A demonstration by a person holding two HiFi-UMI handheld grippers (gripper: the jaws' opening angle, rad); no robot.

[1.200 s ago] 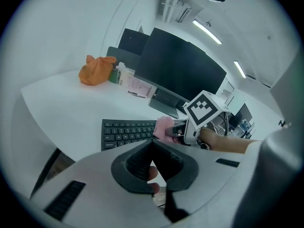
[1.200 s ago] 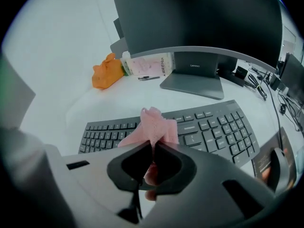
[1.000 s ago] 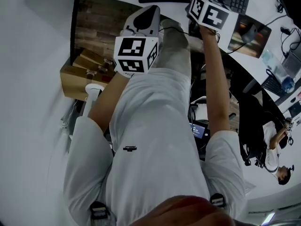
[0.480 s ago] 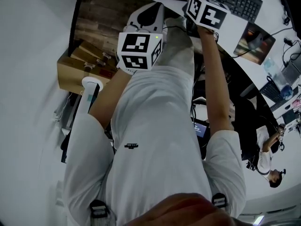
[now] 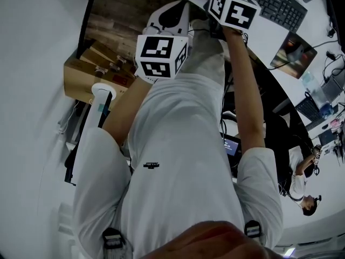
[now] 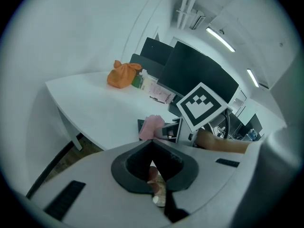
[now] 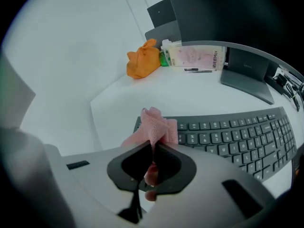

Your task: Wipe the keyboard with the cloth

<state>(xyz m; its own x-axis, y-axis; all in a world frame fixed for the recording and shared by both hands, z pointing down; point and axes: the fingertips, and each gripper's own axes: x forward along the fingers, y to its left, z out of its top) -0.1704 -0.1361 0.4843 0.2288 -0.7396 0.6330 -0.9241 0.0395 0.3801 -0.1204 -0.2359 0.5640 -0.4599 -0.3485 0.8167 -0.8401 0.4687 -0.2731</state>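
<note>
In the head view, the left gripper [image 5: 170,17] is held low in front of the person's body, with its marker cube facing up. The right gripper [image 5: 233,9] is stretched forward at arm's length to the near end of the keyboard [image 5: 272,3]. Its jaws run out of the top of the frame.

In the left gripper view, this gripper's jaws are pressed together with nothing between them. Past them lies the white desk [image 6: 95,103]. The pink cloth [image 6: 152,126] is bunched at the tip of the right gripper, by the keyboard's end. An orange bag [image 6: 123,74] sits at the far side of the desk.

In the right gripper view, the jaws are clamped on the cloth, which stands up from their tip in a crumpled bunch. It hangs over the keyboard's left corner, and whether it touches the keys cannot be told. The keyboard curves away to the right across the desk. Behind it stand the orange bag, a pale box [image 7: 197,56] just beside the bag, and a monitor stand [image 7: 247,75] further right.
</note>
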